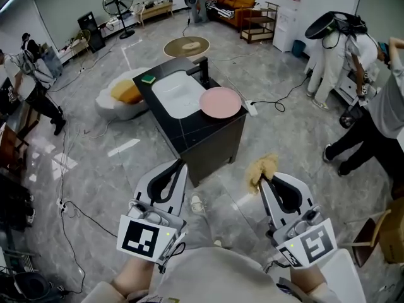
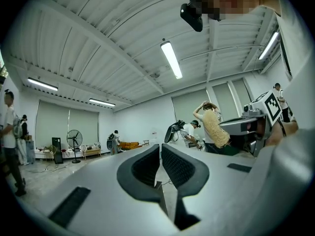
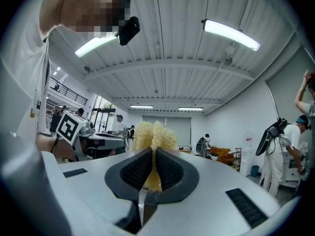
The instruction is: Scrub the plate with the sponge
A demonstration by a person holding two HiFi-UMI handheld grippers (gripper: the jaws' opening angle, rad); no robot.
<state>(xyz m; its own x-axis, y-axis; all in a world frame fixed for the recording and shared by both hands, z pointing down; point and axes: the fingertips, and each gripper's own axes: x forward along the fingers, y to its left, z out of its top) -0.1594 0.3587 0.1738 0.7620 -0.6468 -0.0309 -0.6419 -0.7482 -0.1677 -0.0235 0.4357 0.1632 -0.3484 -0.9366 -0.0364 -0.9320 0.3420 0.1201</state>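
Observation:
A pink plate (image 1: 220,101) lies on the black sink counter (image 1: 208,128), right of the white basin (image 1: 177,93), far ahead of both grippers. My right gripper (image 1: 264,175) is shut on a pale yellow loofah sponge (image 1: 262,167), whose frayed top sticks up above the jaws as the sponge (image 3: 151,137) in the right gripper view. My left gripper (image 1: 180,165) is shut with nothing between its jaws; in the left gripper view the left gripper (image 2: 160,149) points level into the room. Both are held low in front of the person's body, well short of the counter.
A green sponge (image 1: 148,78) sits on the counter's far left corner and a black faucet (image 1: 202,73) stands behind the basin. A white-and-yellow seat (image 1: 124,95) lies left of the counter. Cables run over the grey floor (image 1: 120,163). People stand at the right (image 1: 341,49) and left (image 1: 31,74).

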